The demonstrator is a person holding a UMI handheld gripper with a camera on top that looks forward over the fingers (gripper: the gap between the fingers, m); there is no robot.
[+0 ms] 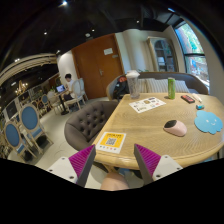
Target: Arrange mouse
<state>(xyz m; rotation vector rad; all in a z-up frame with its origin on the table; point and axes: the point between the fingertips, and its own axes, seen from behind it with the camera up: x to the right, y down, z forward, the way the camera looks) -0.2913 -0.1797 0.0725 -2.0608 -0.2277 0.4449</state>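
Observation:
A pale pink mouse (pixel 176 127) lies on the wooden table (pixel 150 120), to the right of and beyond my fingers. A round light-blue mouse mat (pixel 208 121) lies just right of it. My gripper (pixel 113 160) is open and empty, held above the table's near edge, with the purple pads (pixel 82 160) wide apart. A yellow-and-white QR-code card (pixel 110 142) lies on the table just ahead, between the fingers. A bit of skin shows below between the fingers.
Farther on the table are a printed sheet (pixel 146 103), a green bottle (pixel 171 88) and small items (pixel 188 98). A grey tufted armchair (pixel 88 120) stands left of the table. Blue-backed chairs (pixel 30 120) stand further left. A person (pixel 121 85) sits beyond.

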